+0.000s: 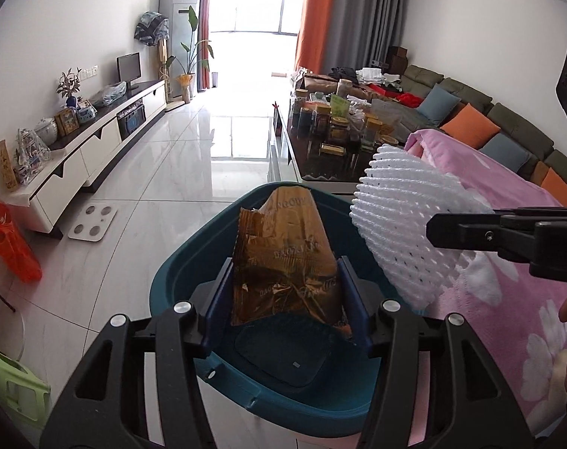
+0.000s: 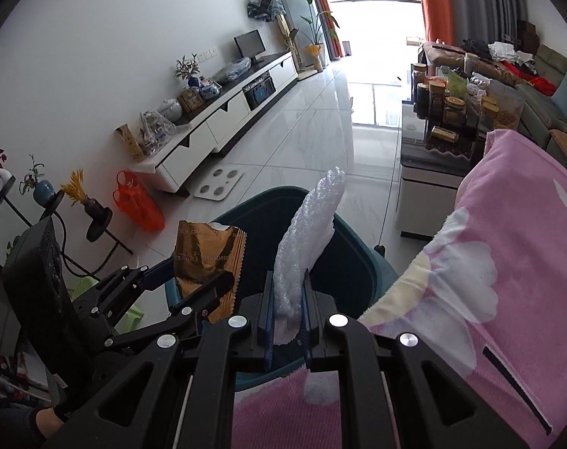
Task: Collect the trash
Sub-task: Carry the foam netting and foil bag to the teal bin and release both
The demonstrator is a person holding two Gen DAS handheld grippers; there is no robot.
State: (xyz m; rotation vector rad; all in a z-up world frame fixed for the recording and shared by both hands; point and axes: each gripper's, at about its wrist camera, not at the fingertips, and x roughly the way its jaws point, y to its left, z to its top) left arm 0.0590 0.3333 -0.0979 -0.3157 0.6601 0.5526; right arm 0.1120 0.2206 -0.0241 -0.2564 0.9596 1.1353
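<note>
A crumpled gold snack wrapper (image 1: pixel 283 258) stands upright between the blue pads of my left gripper (image 1: pixel 285 273), which is shut on it above the open teal bin (image 1: pixel 163 284). In the right wrist view the same wrapper (image 2: pixel 204 250) shows in the left gripper (image 2: pixel 201 273), over the bin's (image 2: pixel 373 262) left side. My right gripper (image 2: pixel 289 280) is shut on a white foam fruit net (image 2: pixel 313 224) that sticks up over the bin's near edge. From the left wrist view that net (image 1: pixel 403 217) hangs to the right of the bin, with the right gripper (image 1: pixel 433 230) clamped on it.
A pink flowered blanket (image 1: pixel 508 299) lies right beside the bin. Behind it stands a coffee table (image 1: pixel 313 176) crowded with jars. On the tiled floor to the left are a white scale (image 1: pixel 92 222), an orange bag (image 1: pixel 12 247), a green stool (image 1: pixel 14 393) and a long TV cabinet (image 1: pixel 96 146).
</note>
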